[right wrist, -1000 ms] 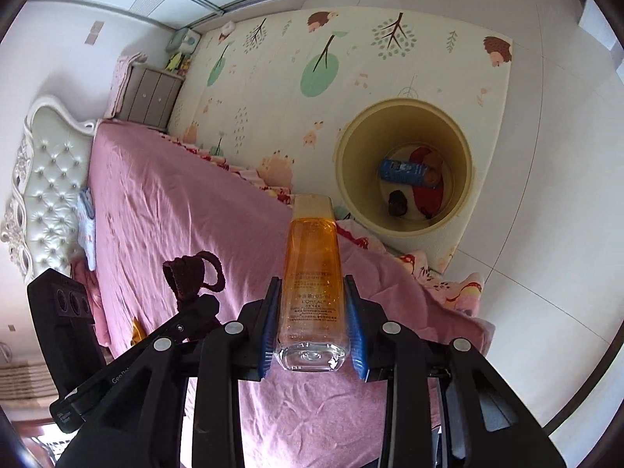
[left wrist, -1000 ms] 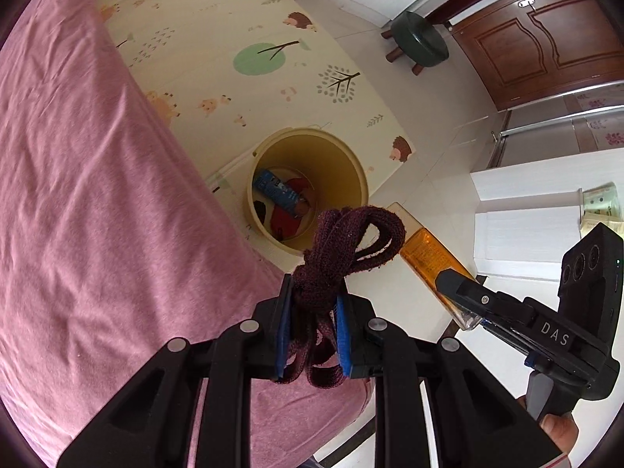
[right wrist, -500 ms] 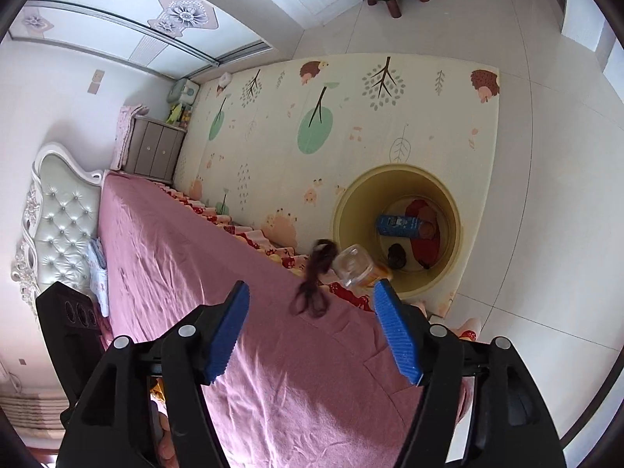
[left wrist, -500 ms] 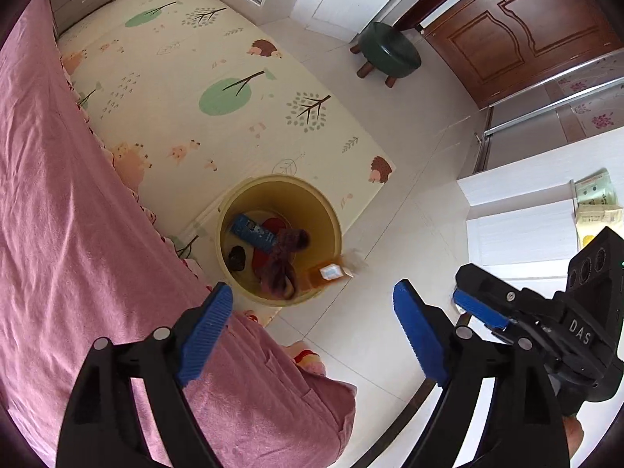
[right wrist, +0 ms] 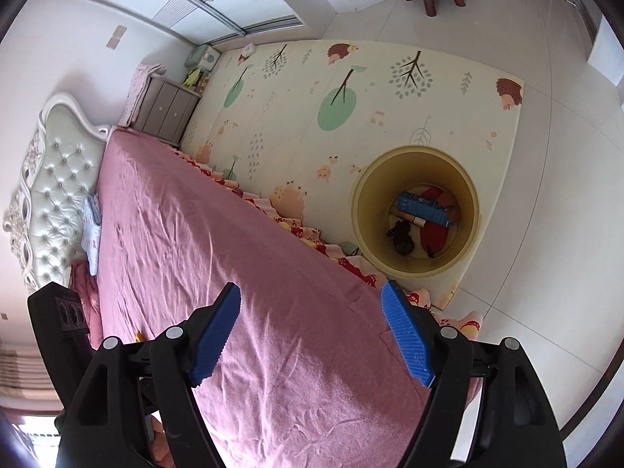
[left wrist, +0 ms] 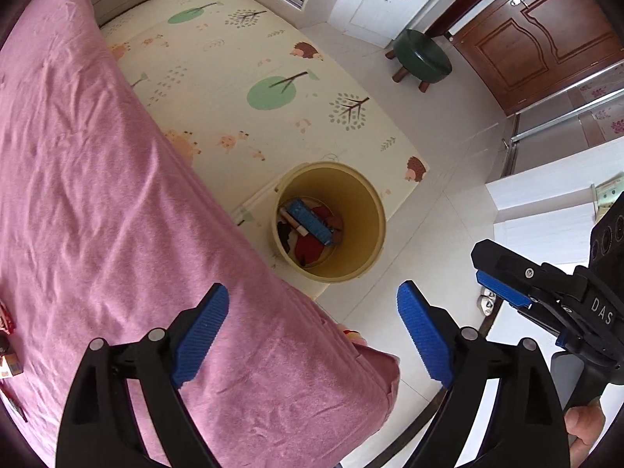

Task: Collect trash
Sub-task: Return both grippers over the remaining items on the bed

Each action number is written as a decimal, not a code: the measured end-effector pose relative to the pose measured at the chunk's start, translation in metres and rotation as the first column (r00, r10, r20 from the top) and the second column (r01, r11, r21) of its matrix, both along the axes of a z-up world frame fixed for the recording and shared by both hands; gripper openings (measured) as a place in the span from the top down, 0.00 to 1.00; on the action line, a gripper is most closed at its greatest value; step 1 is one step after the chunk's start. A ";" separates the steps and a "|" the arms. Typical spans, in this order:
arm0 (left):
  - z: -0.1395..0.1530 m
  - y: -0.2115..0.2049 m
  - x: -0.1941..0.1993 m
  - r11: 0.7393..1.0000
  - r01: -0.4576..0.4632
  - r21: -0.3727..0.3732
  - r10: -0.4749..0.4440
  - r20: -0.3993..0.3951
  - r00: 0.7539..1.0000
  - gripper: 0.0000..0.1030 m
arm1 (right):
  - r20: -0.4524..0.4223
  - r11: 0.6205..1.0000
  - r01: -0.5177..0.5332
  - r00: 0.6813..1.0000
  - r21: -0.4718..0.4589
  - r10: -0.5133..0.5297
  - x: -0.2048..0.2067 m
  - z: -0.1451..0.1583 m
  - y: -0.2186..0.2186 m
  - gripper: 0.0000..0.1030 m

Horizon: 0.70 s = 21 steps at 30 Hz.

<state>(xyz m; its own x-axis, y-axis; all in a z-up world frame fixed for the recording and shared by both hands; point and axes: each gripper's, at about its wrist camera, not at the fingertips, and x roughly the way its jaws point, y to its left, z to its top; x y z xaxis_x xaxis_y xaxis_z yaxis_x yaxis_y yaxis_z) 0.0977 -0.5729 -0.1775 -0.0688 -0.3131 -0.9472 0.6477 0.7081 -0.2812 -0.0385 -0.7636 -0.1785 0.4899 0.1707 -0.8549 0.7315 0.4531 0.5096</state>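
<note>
Left-wrist view: left gripper [left wrist: 312, 325] is spread wide and empty above the pink bedspread [left wrist: 97, 195]; the yellow bin [left wrist: 370, 214] on the play mat [left wrist: 234, 58] holds the trash. Right-wrist view: right gripper [right wrist: 311, 329], equally spread and empty, hangs over the bed corner, bin [right wrist: 472, 202] beyond.

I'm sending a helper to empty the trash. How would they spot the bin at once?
Start at the bed with the pink cover, then look down to the animal-print play mat beside it. The bin stands on the mat's corner nearest the bed's foot: a round, open, pale yellow bucket, the only container there, with a blue box inside.
</note>
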 end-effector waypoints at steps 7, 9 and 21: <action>0.016 0.094 0.015 0.988 -0.152 0.002 0.152 0.043 0.987 0.11 | 0.033 0.993 -0.108 0.993 -0.052 0.110 0.037 0.021 0.063 0.16; 0.022 0.125 0.015 0.981 -0.192 0.002 0.192 0.059 0.980 0.10 | 0.031 0.987 -0.148 0.988 -0.069 0.150 0.049 0.027 0.088 0.12; 0.025 0.335 0.007 0.854 -0.518 0.055 0.512 0.086 0.854 0.06 | 0.030 0.863 -0.496 0.865 -0.098 0.500 0.114 0.039 0.261 0.09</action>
